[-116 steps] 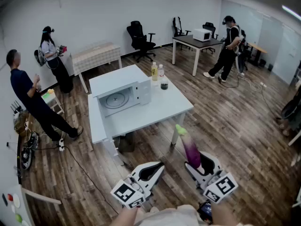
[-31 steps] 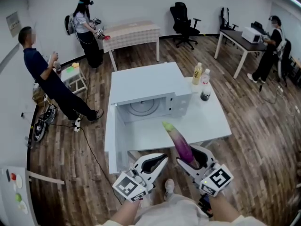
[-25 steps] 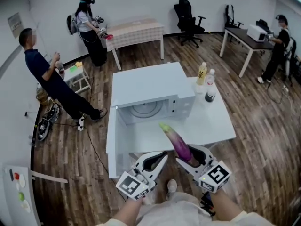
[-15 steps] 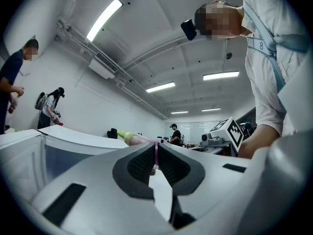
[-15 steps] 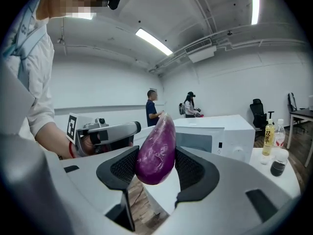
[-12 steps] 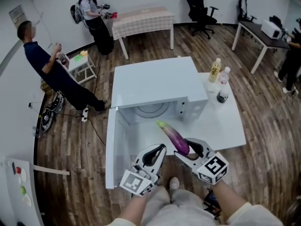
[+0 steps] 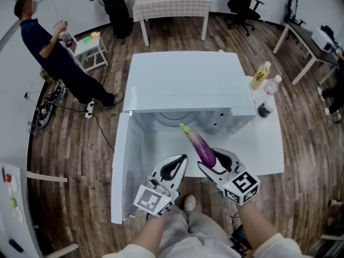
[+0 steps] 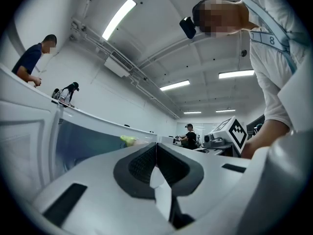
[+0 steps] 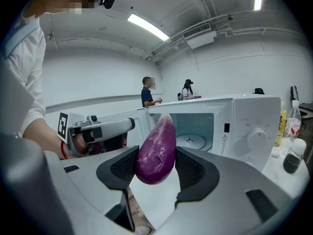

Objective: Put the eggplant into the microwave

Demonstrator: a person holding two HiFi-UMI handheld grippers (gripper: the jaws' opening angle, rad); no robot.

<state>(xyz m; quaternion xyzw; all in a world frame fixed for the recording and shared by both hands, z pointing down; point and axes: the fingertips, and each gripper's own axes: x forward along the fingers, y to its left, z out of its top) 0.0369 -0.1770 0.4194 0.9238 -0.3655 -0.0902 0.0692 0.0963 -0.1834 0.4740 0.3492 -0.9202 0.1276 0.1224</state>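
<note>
Wood-floored room, white worktop (image 7: pixel 266 155) at centre.

- Item one: eggplant (image 7: pixel 200 144), purple, green tip forward. It is clamped at its thick end between the pads of our right tongs (image 7: pixel 213 162) and held in the air before the microwave (image 7: pixel 188 85).
- Item two: microwave, door (image 7: pixel 121 171) swung fully open, turntable (image 9: pixel 188 140) showing inside.
- Item three: left tongs (image 7: pixel 173 168), pads pressed together, nothing in them.
- Item four: bottles (image 7: pixel 262 75) beside the microwave.

Change noted: seconds ago we stood well back; now the eggplant's tip reaches the cavity mouth. We judge only insertion and release remain.
</note>
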